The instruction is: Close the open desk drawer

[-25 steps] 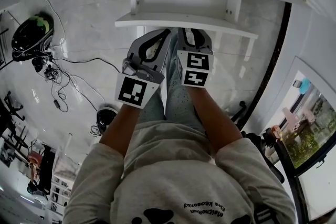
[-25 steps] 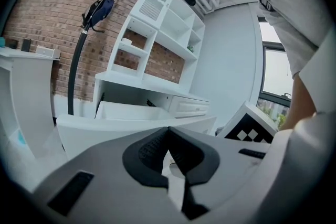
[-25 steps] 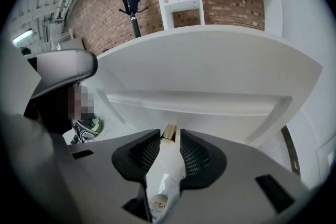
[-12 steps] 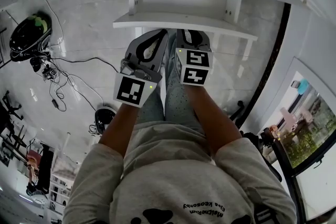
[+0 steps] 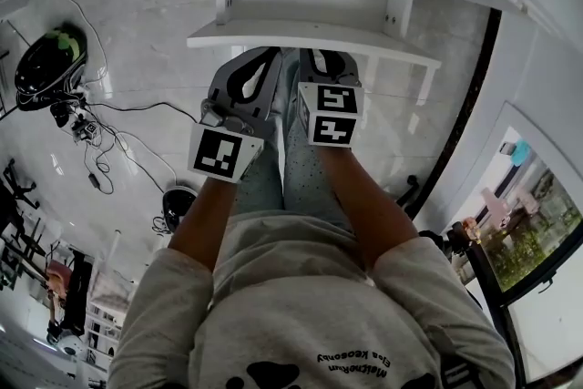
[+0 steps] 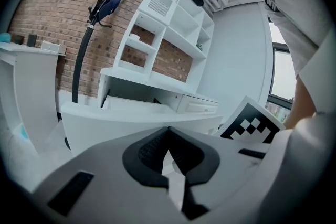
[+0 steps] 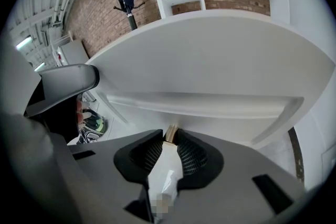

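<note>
Grasp step: the right hand-held gripper [image 7: 170,136], its jaws having just been closing, pinches the brass knob [image 7: 171,132] of the drawer [image 5: 310,36] standing open ahead, the left hand-held gripper [image 6: 168,132] is pressed together and empty, and the next move probably calls for a straight inward push.

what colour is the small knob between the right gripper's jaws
Brass-gold; the knob shows best in the right gripper view.

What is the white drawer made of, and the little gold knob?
The drawer looks like painted or laminated wood board: smooth, matte white, with flat panels and square edges. The knob is probably brass-coloured metal, since it is slightly shiny, but it is too small to be sure.
</note>
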